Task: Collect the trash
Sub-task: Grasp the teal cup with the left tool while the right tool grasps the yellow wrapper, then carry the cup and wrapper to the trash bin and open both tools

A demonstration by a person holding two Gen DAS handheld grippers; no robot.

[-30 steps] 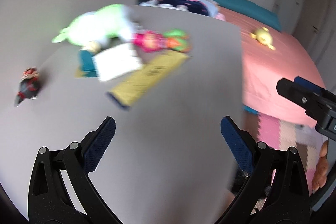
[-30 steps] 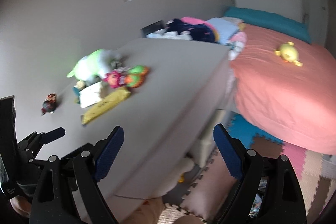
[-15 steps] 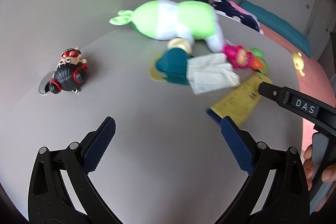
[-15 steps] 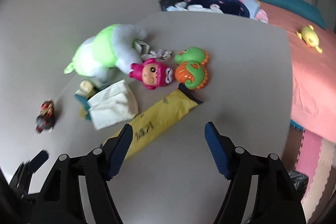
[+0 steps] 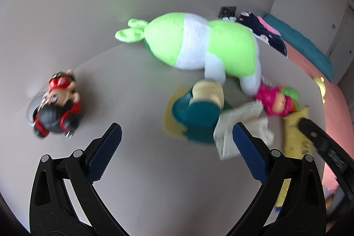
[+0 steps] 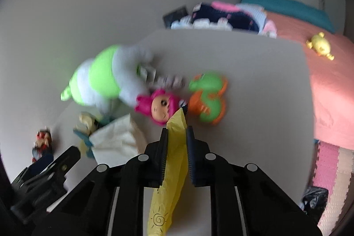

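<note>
A flat grey tabletop (image 6: 254,85) carries a cluster of things: a lime-green and white plush toy (image 5: 205,45), a pink-haired doll head (image 6: 160,106), a green and orange plastic seahorse toy (image 6: 208,97), a cream folded paper napkin (image 6: 117,143), a teal and yellow wrapper (image 5: 194,121) and, well apart, a small red and black figurine (image 5: 56,101). Beside it, a salmon-pink bed (image 6: 331,92) bears a yellow plush toy (image 6: 319,45).

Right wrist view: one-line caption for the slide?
Right tongs shut on a yellow wrapper, with a pink-haired doll, green plush and white tissue on the grey table.
</note>
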